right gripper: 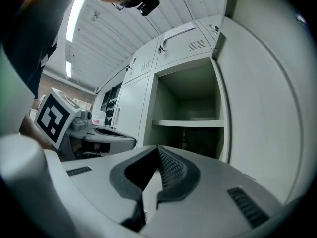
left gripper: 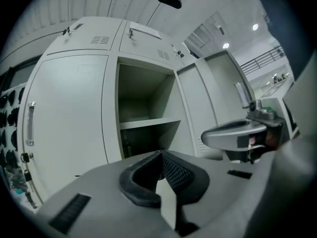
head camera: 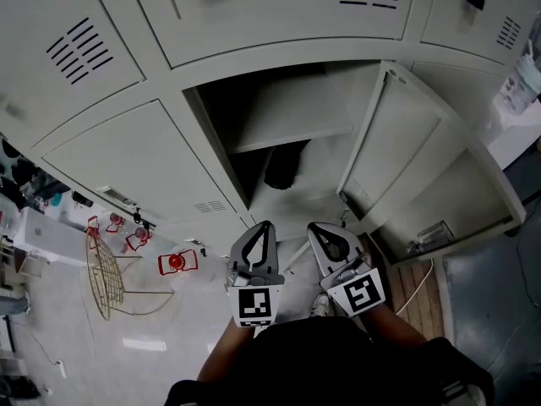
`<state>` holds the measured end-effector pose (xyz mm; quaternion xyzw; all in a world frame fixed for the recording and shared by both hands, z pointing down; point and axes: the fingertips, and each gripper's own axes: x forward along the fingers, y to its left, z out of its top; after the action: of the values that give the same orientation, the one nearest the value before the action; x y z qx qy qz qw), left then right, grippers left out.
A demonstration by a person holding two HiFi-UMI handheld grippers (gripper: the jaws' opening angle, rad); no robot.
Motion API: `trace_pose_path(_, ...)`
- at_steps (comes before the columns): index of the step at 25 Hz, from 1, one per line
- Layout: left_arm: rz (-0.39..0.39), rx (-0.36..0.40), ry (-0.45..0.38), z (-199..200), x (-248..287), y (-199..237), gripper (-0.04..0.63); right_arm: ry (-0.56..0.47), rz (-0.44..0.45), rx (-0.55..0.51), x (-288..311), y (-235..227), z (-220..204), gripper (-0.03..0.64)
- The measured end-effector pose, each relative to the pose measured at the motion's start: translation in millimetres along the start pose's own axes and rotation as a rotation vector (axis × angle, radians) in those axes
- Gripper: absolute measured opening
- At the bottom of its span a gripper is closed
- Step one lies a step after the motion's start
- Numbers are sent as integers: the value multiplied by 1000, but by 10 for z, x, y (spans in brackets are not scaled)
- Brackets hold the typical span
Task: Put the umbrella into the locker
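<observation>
The grey locker (head camera: 211,155) stands open right in front of me. A shelf (head camera: 292,112) splits it into two compartments. A dark umbrella (head camera: 283,172) rests in the lower one, below the shelf; it shows as a slim dark upright shape (left gripper: 126,145) in the left gripper view and again (right gripper: 184,143) in the right gripper view. My left gripper (head camera: 264,225) and right gripper (head camera: 314,227) hang side by side before the opening, both shut with nothing between the fingers and clear of the umbrella. The same shut left gripper (left gripper: 161,153) and right gripper (right gripper: 157,147) point level at the locker.
The locker's door (head camera: 423,159) swings out to the right, close to my right gripper. Closed locker doors (head camera: 127,176) flank the left. On the floor at left lie a wire basket (head camera: 106,273) and small red items (head camera: 176,262). A cable (head camera: 416,288) trails at the right.
</observation>
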<state>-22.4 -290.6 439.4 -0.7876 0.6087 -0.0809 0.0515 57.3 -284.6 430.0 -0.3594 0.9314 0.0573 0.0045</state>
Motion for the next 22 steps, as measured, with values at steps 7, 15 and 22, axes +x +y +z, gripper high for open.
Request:
trace_pose_path(7,-12,34,25,-98,-196,185,-3,-13,0,-10,30,47,53,-2)
trace_pose_path(15,-10,-9,25,-117,-309,215,-3,-8,9,-22,97,148,60,-2)
trace_pose_path(22,-14,-29,24,-127,-341,212,-3,-6,16,-43,132,208,82,-2)
